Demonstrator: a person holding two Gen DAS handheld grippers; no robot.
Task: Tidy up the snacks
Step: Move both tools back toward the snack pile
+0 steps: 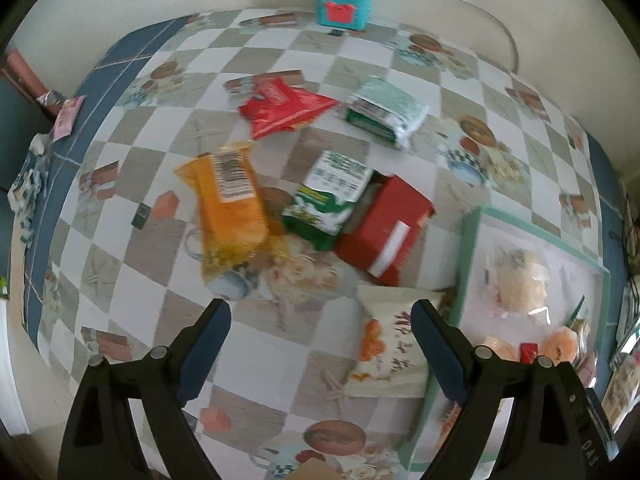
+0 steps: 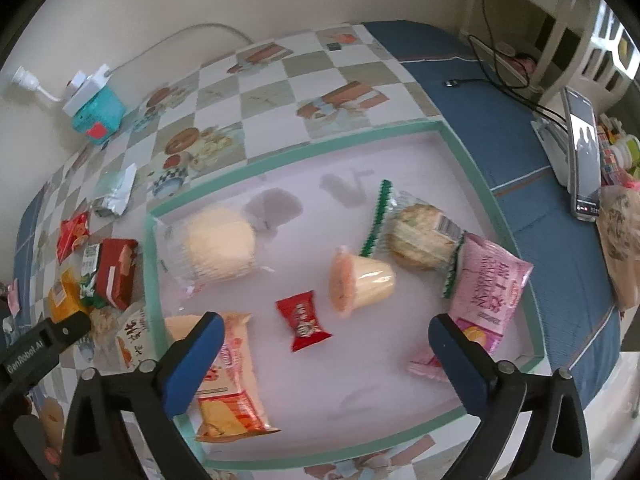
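Loose snacks lie on the checkered tablecloth: an orange packet (image 1: 228,216), a green-white packet (image 1: 330,198), a red box (image 1: 384,224), a red bag (image 1: 286,110), a mint-white pack (image 1: 384,110) and a white packet with orange print (image 1: 394,344) beside the tray. My left gripper (image 1: 320,340) is open and empty above them. The green-rimmed tray (image 2: 472,168) holds a round cake pack (image 2: 218,248), a jelly cup (image 2: 360,280), a small red candy (image 2: 302,320), a biscuit pack (image 2: 420,240), a pink packet (image 2: 486,292) and an orange-red packet (image 2: 232,376). My right gripper (image 2: 324,364) is open and empty above the tray.
A teal box (image 1: 344,0) under a white power strip stands at the far wall. A phone on a stand (image 2: 584,160) and cables sit on the blue cloth border right of the tray. A bagged item (image 2: 620,240) lies at the right edge.
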